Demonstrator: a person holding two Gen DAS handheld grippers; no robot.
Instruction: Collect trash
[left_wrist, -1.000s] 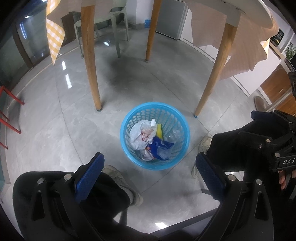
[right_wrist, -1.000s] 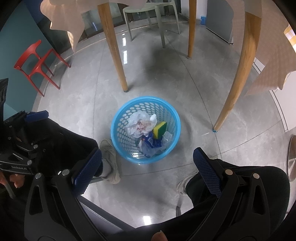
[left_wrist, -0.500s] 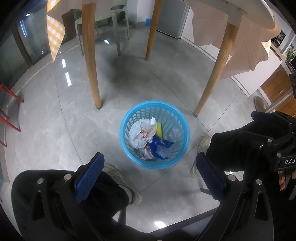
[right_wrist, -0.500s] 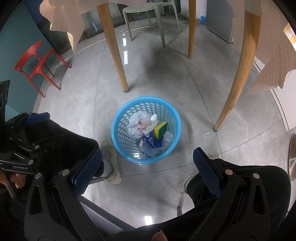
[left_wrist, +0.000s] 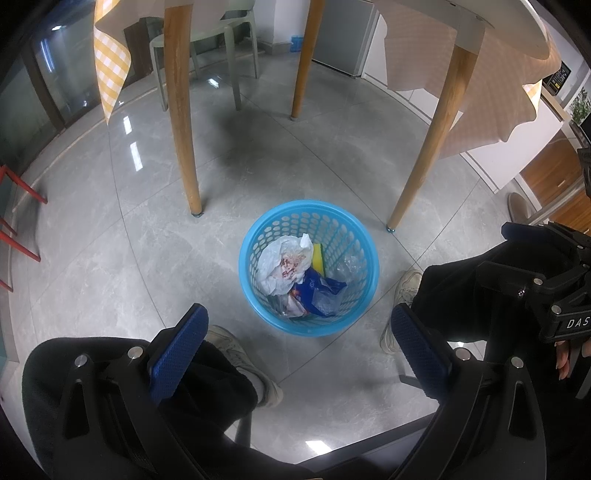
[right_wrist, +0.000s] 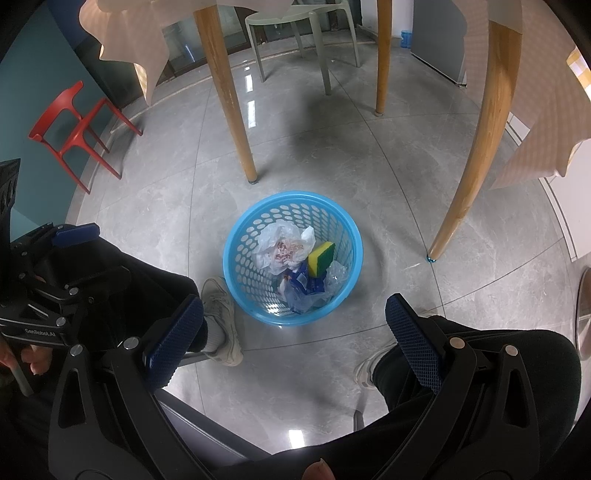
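Note:
A blue perforated waste basket (left_wrist: 354, 236) stands on the grey floor between the person's feet; it also shows in the right wrist view (right_wrist: 243, 273). Inside lie a crumpled white plastic bag (left_wrist: 282, 264), a yellow-green sponge (right_wrist: 321, 258), a blue wrapper (left_wrist: 317, 288) and clear plastic (left_wrist: 349, 264). My left gripper (left_wrist: 299, 332) is open and empty, held above and in front of the basket. My right gripper (right_wrist: 293, 325) is open and empty, also above the basket's near side.
Wooden table legs (left_wrist: 183, 122) (left_wrist: 424, 155) stand just behind the basket, under a draped tablecloth (left_wrist: 480, 85). A grey-green chair (right_wrist: 295, 33) is farther back. A red chair (right_wrist: 70, 125) stands at the left. The person's shoes (right_wrist: 221, 317) (left_wrist: 402, 295) flank the basket.
Both views have barely shifted; the basket sits slightly higher in frame. Both grippers stay open and empty.

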